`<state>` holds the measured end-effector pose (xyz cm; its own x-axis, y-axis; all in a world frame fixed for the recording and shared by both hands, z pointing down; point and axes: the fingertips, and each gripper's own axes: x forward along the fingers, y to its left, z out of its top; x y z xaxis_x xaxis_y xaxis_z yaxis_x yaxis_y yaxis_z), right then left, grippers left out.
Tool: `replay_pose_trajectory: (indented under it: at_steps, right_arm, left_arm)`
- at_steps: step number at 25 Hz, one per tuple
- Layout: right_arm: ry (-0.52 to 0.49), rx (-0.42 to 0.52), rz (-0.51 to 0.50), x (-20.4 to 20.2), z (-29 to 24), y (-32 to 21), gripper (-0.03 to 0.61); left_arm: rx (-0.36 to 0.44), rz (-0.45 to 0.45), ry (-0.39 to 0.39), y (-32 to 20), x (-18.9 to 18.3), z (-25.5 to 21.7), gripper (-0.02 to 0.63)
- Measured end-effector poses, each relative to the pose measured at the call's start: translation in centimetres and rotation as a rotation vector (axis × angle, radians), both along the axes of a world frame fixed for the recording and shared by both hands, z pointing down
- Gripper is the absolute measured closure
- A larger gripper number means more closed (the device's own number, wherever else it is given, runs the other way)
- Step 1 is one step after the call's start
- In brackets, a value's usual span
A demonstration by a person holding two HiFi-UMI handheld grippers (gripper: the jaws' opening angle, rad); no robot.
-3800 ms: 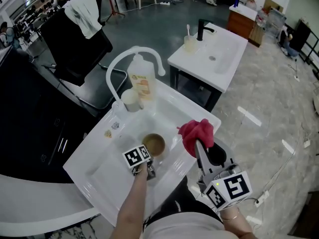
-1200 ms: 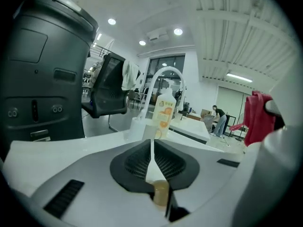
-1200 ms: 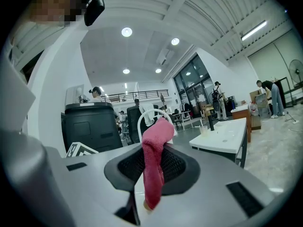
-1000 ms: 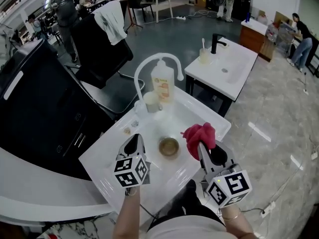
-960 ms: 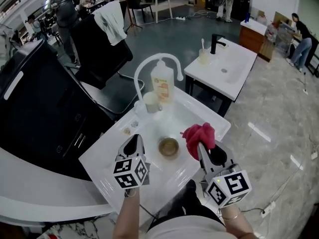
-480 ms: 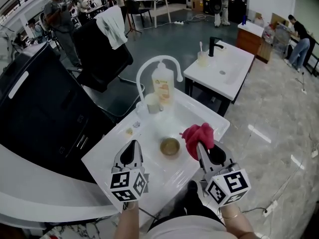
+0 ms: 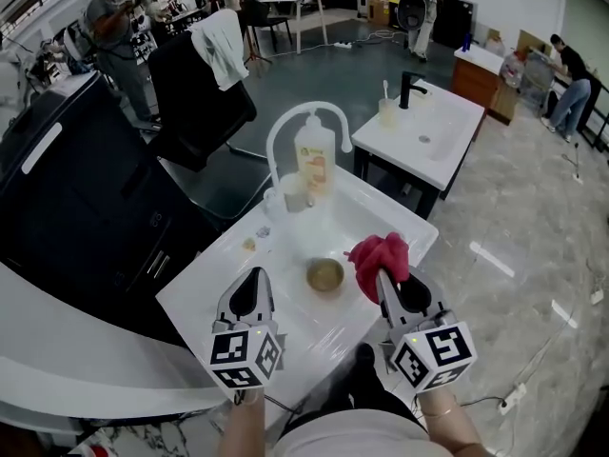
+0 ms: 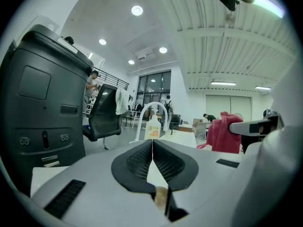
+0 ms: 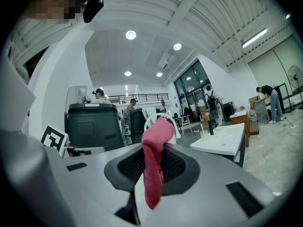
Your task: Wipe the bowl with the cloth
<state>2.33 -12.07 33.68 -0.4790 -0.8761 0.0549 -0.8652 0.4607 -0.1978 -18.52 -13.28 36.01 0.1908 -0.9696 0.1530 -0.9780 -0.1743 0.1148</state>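
My left gripper [image 7: 253, 276] has its jaws pressed together on nothing and hangs over the front of the sink [image 7: 202, 298]. My right gripper [image 7: 385, 282] has its jaws clamped on a fold of the red cloth [image 7: 379, 255], which bunches up just right of the bowl [image 7: 324, 274]. The bowl sits loose on the basin floor, touched by neither gripper. That looks like the main risk: if I rub with the cloth alone, the bowl will likely skate or tip on the smooth basin. I would have to part my left jaws before steadying its rim, or they would only shove it. The cloth is pinched narrowly, so hard scrubbing could drag it free. Reaching too far risks bumping the soap bottle [image 7: 314, 155] behind.
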Motion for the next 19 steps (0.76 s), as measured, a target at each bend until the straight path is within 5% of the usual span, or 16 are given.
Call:
replay_pose_trajectory:
  at_steps: [19]
  right_arm:
    - [0.014, 0.007, 0.002, -0.7, -0.6, 1.2, 0.502]
  left_arm:
    - [0.029, 0.027, 0.006, 1.3, 0.0, -1.4, 0.591]
